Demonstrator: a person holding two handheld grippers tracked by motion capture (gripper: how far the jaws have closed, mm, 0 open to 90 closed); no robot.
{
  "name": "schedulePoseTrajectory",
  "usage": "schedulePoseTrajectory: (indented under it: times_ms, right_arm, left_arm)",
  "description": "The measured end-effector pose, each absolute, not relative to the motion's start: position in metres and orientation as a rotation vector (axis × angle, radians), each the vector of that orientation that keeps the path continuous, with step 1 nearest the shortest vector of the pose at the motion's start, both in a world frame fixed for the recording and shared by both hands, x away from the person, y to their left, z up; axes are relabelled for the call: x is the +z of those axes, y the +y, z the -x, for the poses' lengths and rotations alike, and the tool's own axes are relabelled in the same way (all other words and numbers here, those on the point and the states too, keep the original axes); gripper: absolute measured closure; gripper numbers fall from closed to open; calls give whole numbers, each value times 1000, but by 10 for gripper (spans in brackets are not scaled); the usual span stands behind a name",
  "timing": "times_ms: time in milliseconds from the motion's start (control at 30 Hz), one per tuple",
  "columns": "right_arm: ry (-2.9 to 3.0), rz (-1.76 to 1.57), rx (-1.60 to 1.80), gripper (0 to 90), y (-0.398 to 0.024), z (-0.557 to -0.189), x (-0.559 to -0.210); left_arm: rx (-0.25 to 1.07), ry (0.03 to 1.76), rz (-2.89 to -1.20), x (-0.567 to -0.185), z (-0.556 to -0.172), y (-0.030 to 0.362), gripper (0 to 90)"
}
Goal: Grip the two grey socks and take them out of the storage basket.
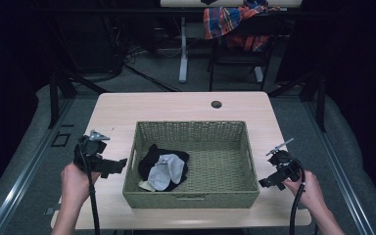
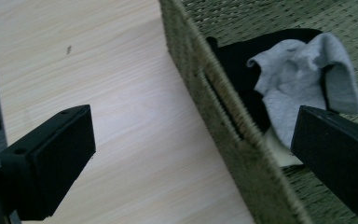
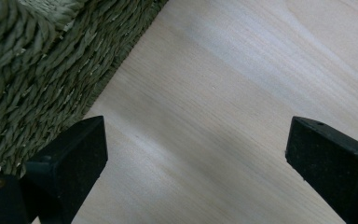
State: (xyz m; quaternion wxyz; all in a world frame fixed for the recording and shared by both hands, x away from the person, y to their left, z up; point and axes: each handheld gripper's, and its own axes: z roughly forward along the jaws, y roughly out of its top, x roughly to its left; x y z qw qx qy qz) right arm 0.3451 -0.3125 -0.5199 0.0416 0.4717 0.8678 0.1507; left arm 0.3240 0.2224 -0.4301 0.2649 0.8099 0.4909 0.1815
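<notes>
**Both grippers held low on either side of the basket, jaws wide**

While the person's forearms come in over the near edge of the desk (image 1: 127, 105), each hand holds its tool just outside the woven basket (image 1: 192, 198), one to a side. Nearest on the left, the left hand (image 1: 74, 182) sits close to the desk's near left corner, wrist bent so that the left gripper (image 1: 116, 166) points inward at the basket's left wall, its cable trailing back along the forearm. Its jaws stand wide apart with nothing between them; in the left gripper view they straddle that wall, one jaw over bare wood and the other over the basket's inside. On the right, the right hand (image 1: 309, 188) is near the right edge of the desk, and the right gripper (image 1: 269, 182) angles toward the basket's right wall, just beside it without touching. Its jaws are likewise spread and empty, hanging over bare desk in the right gripper view with the basket's weave at one side.

Inside the basket, in its near left part, lies a black garment (image 1: 152, 155) with a crumpled grey sock (image 1: 168, 169) on top of it, and a pale scrap (image 1: 146, 185) peeks out at the near edge of the pile. Farther back, a small round hole (image 1: 216, 104) sits close to the desk's far edge.
</notes>
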Motion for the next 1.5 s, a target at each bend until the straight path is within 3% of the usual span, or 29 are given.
schedulePoseTrajectory:
  times_ms: [433,1267,1500]
  right_arm:
    - [2673,-1437,431,52,-314,-346,-520]
    - [2671,-1463,415,63,-313,-346,-521]
    - [2652,-1468,454,65,-313,-346,-523]
  left_arm:
    - [398,1319,-2269,-426,-333,174,2]
    - [273,1295,-2388,-459,-363,109,3]
    - [239,1270,-2428,-472,-374,92,80]
